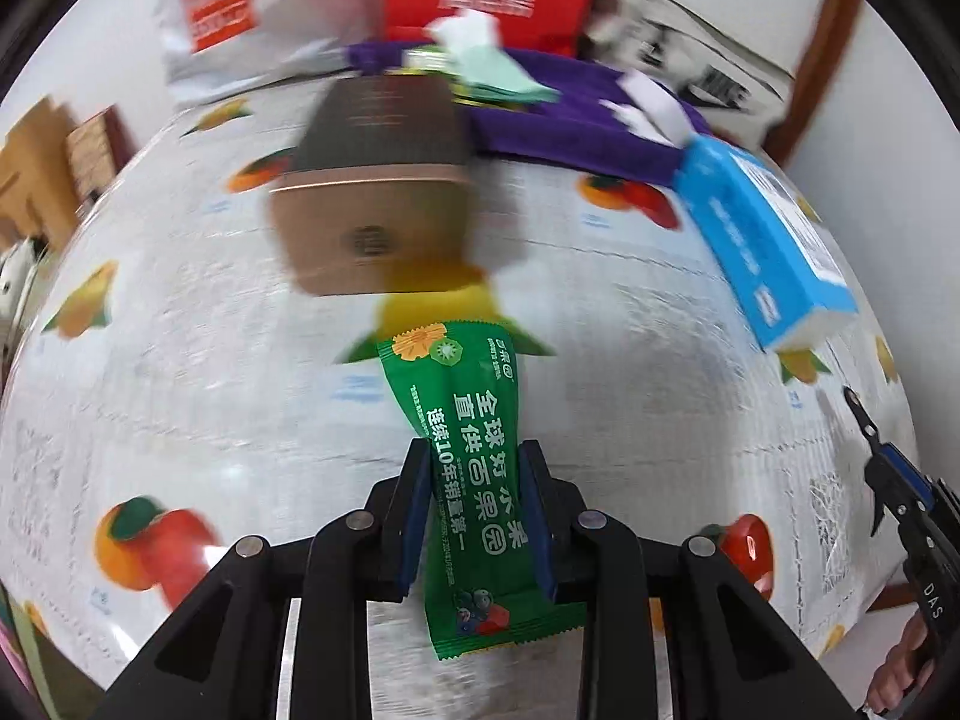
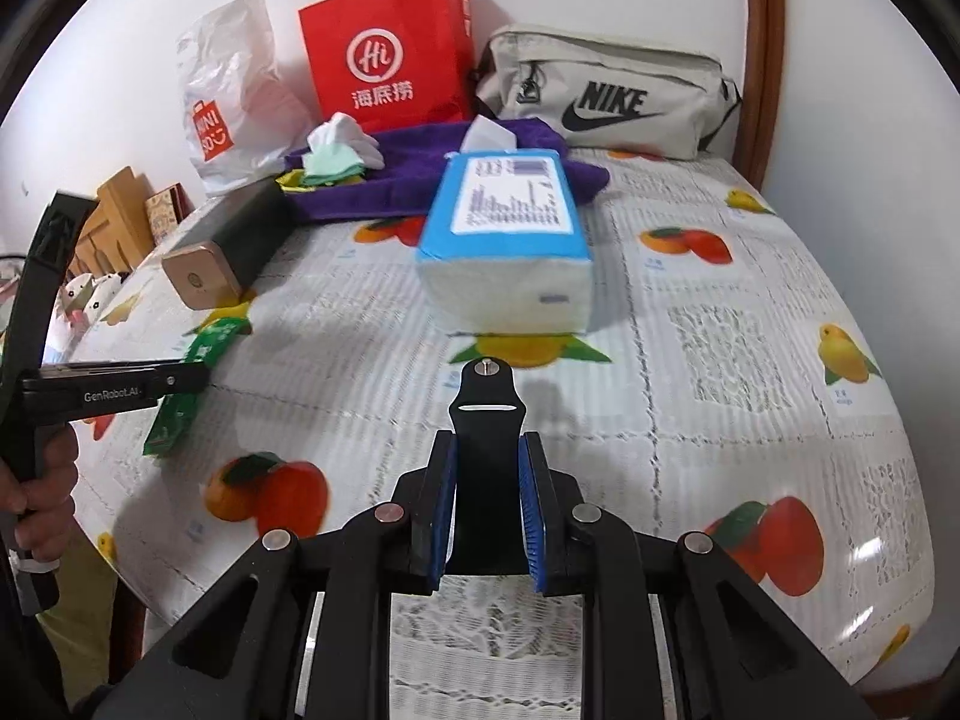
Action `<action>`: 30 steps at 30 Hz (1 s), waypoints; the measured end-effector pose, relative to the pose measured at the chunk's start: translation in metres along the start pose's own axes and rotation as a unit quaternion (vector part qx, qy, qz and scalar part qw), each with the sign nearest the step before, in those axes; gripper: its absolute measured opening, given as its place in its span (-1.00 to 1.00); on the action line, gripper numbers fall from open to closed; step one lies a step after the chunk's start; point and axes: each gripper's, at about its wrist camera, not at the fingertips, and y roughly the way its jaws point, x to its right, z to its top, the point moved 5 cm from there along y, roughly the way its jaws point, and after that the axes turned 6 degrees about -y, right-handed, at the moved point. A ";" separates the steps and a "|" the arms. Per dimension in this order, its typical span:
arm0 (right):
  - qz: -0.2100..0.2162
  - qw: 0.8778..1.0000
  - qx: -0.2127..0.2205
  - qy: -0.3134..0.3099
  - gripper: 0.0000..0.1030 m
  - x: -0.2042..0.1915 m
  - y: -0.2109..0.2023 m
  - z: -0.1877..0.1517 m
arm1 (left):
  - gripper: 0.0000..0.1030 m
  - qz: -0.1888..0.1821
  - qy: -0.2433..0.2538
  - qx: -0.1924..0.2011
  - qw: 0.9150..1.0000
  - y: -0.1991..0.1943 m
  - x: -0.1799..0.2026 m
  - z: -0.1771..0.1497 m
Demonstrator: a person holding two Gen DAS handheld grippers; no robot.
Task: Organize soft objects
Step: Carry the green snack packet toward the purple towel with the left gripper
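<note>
Left wrist view showed the left gripper (image 1: 477, 468) clamped on a green snack packet (image 1: 480, 474), its blue pads (image 1: 414, 516) pressing both sides while the packet hung above the fruit-printed tablecloth (image 1: 180, 372), blurred. Beyond it lay a gold-ended dark box (image 1: 375, 210), a purple towel (image 1: 552, 132) and a blue tissue pack (image 1: 762, 240).

Right wrist view had the right gripper (image 2: 489, 468) gripping a black watch strap (image 2: 487, 438) (slot and metal pin at its far end) over the same tablecloth (image 2: 690, 360). The tissue pack (image 2: 507, 228) sat just ahead, its far end against the towel (image 2: 390, 186), with crumpled cloths (image 2: 339, 150) on top. A red paper bag (image 2: 384, 48), a white plastic bag (image 2: 234, 90) and a grey pouch (image 2: 606, 90) stood against the wall. At left, a hand (image 2: 42, 480) held the other gripper with the packet (image 2: 192, 378).
</note>
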 end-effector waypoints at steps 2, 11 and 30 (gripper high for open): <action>-0.009 1.000 0.003 -0.005 -0.60 -0.002 -0.003 0.005 | -0.47 -0.006 -0.016 0.002 1.000 -0.006 -0.015 0.002; -0.021 1.000 0.010 0.005 -0.60 0.004 -0.012 0.025 | -0.47 -0.021 -0.043 0.043 0.998 -0.043 -0.036 0.027; 0.019 0.998 0.057 -0.020 -0.60 -0.004 -0.021 0.112 | -0.47 -0.040 -0.045 0.096 0.994 -0.085 -0.019 0.091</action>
